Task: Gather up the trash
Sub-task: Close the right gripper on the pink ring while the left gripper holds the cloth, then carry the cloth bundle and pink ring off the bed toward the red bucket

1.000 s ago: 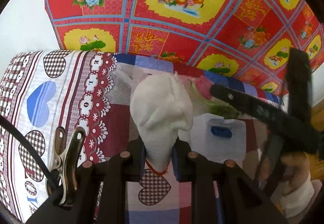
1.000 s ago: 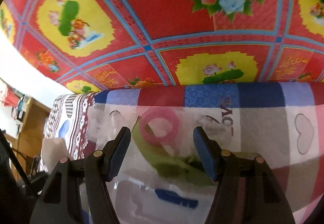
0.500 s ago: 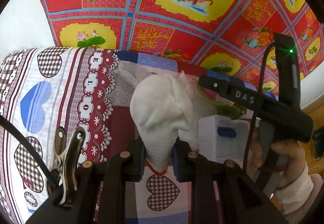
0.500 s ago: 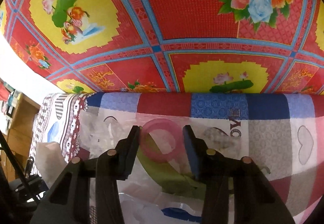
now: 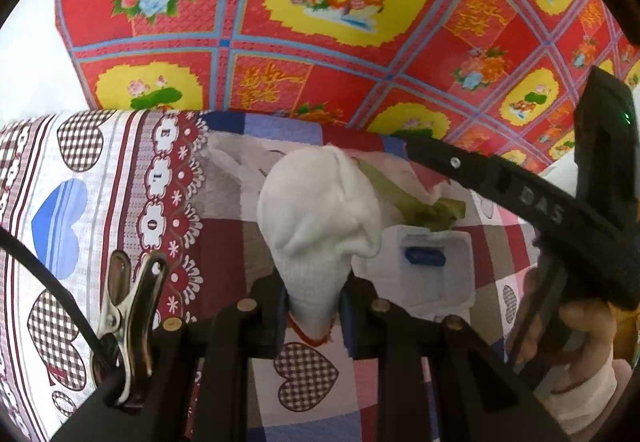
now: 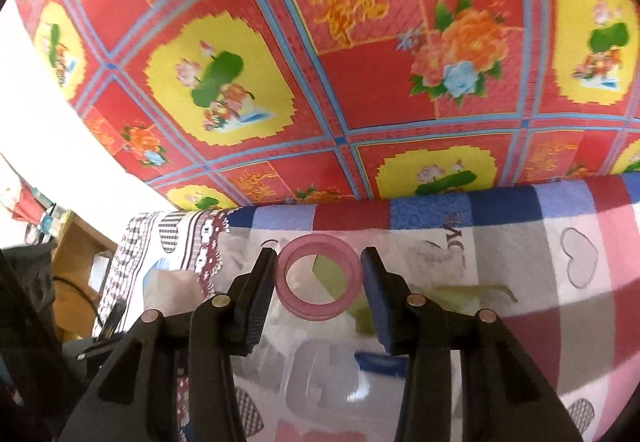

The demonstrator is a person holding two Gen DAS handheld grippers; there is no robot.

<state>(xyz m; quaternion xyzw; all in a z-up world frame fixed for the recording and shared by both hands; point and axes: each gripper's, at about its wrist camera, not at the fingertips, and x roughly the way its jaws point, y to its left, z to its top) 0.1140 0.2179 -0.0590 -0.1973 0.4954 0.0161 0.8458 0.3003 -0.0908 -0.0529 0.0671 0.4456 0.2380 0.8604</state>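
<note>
My left gripper (image 5: 313,302) is shut on the narrow end of a white sock-like cloth (image 5: 320,218), which stands up over the patchwork blanket (image 5: 224,250). In the right wrist view, my right gripper (image 6: 318,278) is shut on a pink ring (image 6: 320,312), with a pad against each side, and holds it upright above the blanket. Under the ring lie crumpled clear plastic (image 6: 304,374), a green leafy scrap (image 6: 464,292) and a white plastic piece with a blue label (image 5: 424,256). The right tool (image 5: 520,198) and the hand that holds it (image 5: 580,338) show at the right of the left wrist view.
A red and yellow flowered cloth (image 6: 360,62) hangs behind the bed. A heart-patterned sheet (image 5: 80,202) covers the left side. A metal clip (image 5: 128,306) and a black cable sit on my left tool. Wooden furniture (image 6: 76,254) stands far left.
My right jaws closed on the pink ring and lifted it off the blanket. The left gripper kept its hold on the white cloth and barely moved.
</note>
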